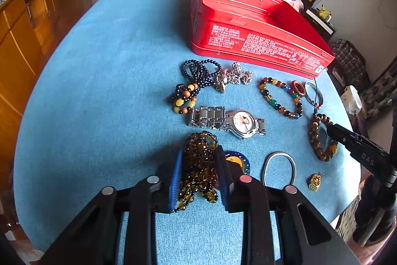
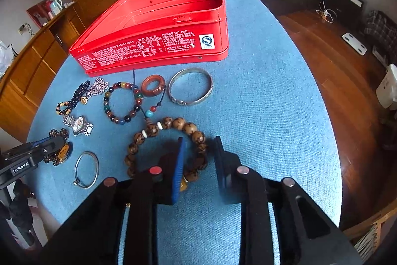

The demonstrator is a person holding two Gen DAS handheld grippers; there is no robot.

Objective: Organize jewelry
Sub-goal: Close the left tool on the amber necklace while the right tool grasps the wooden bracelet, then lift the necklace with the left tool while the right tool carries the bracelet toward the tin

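My left gripper [image 1: 198, 150] is shut on a heap of amber-brown bead necklace [image 1: 198, 165] lying on the blue cloth. Beside it lies a yellow pendant on a blue disc [image 1: 235, 162]. My right gripper [image 2: 198, 138] straddles the right side of a brown wooden bead bracelet [image 2: 151, 131], one finger inside the ring and one outside. Small gaps show beside the beads, so it stands open. An open red tin box [image 2: 161, 41] sits behind the jewelry, with nothing seen inside.
A steel watch [image 1: 238, 122], a multicoloured bead bracelet [image 2: 121, 103], a red-brown ring [image 2: 153, 85], a silver bangle [image 2: 191, 86], a thin wire bangle [image 2: 86, 169], dark bead strings [image 1: 201, 71] and a gold charm [image 1: 315, 181] lie on the round table [image 2: 273, 116]. A bed stands beyond.
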